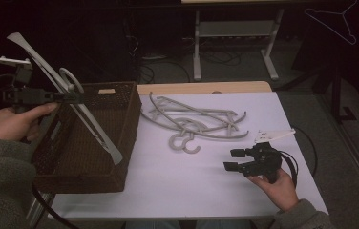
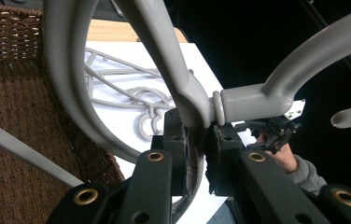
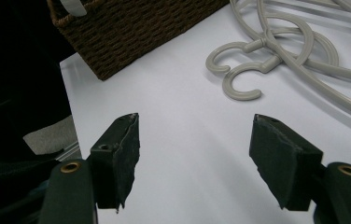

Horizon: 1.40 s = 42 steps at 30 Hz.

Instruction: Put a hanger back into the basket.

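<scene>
No readable text, labels or numbers anywhere; views dim, so fine print possibly missed.

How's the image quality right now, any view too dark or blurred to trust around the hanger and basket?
High view: dim, the room behind nearly black, but the held hanger, basket and hanger pile read clearly. Left gripper view: hanger neck sharp, the near jaws soft. Right gripper view: evenly lit white table, hooks crisp, dark left edge.
</scene>
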Available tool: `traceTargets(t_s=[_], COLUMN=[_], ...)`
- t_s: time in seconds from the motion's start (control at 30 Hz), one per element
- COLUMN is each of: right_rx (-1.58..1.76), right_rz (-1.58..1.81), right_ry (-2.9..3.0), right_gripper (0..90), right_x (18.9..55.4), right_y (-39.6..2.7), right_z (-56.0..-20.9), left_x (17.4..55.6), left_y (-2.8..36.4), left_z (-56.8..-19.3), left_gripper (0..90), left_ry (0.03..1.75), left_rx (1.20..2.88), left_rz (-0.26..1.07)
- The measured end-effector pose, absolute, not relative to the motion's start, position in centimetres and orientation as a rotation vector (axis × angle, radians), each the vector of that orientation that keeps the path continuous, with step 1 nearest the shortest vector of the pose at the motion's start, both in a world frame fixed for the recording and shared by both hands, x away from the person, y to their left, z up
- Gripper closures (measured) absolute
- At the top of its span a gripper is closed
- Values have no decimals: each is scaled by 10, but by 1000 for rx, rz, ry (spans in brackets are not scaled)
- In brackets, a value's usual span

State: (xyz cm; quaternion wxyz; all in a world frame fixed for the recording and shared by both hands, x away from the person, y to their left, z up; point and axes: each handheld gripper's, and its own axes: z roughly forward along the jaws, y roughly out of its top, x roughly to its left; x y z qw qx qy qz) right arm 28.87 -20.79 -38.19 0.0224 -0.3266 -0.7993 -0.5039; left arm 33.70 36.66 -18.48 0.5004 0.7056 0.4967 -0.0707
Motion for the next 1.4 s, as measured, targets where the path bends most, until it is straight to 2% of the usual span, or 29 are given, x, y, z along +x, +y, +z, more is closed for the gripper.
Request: traceTargets(t_s=[0.3,0.47,0.77,1.17,1.4], right_rx=[-1017,-1013,-1009,-1018,-1025], right_rz=[-1549,-1548,-1539,-1540,-1543], right_ry=[-2476,-2478,-2482,-2472,-2466], right_gripper=[320,320,320,320,321], right_x=[289,289,289,290,290], right_y=[-207,-205,-205,-208,-210], right_z=[-382,-383,-384,-388,-389], left_x=[333,335,357,395,408], left_y=[378,387,401,393,393], left_z=[-174,-175,-201,-264,-291], left_gripper=[800,800,800,799,800], left_ry=[1200,1260,1364,1475,1495], left_rx=[1686,1702,1755,1884,1836], left_rz=[-145,-107,-117,-235,-284])
